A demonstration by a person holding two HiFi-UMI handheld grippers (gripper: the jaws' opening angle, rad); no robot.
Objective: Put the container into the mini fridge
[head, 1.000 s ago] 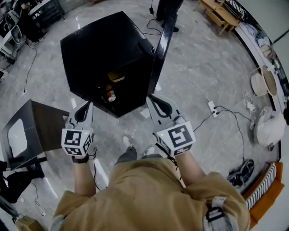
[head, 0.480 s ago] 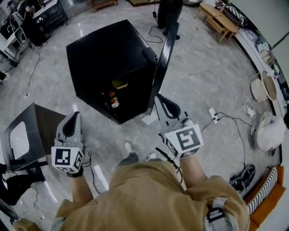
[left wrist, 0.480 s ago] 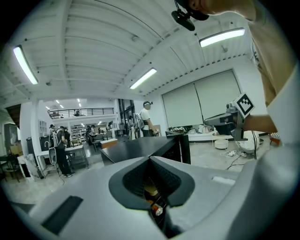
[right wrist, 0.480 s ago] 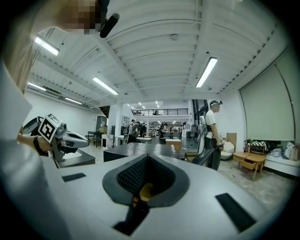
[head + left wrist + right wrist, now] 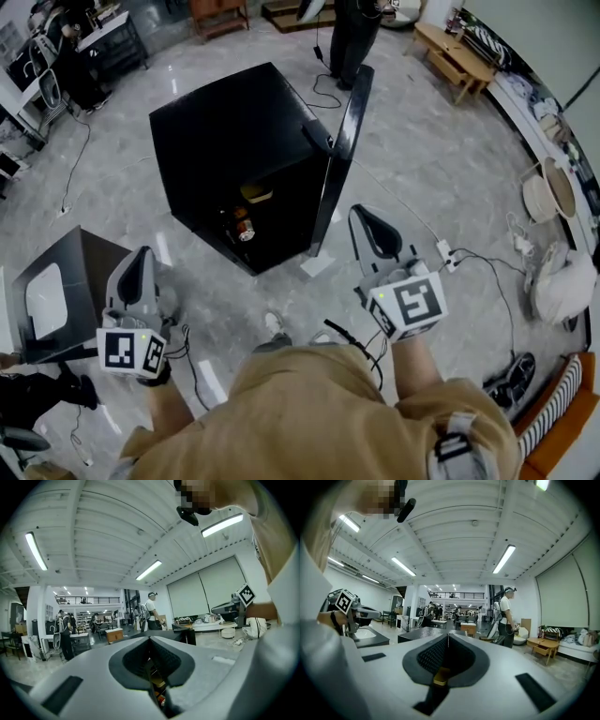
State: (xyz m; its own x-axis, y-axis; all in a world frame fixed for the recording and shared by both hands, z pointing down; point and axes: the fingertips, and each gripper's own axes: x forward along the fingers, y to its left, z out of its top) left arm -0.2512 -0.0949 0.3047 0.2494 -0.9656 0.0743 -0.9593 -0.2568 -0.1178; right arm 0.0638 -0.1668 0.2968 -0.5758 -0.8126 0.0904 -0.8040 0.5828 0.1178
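The only print in sight is one black-and-white square marker on each gripper's cube. One black mini fridge (image 5: 234,122) stands with its single door (image 5: 343,131) swung open, and inside sit two things: one small round container (image 5: 245,228) with an orange side and, above it, one yellow item (image 5: 255,193). The left gripper (image 5: 142,253) is held low beside the person's hip and the right gripper (image 5: 362,212) is nearer the door, both pointing forward with jaws pressed together on nothing.
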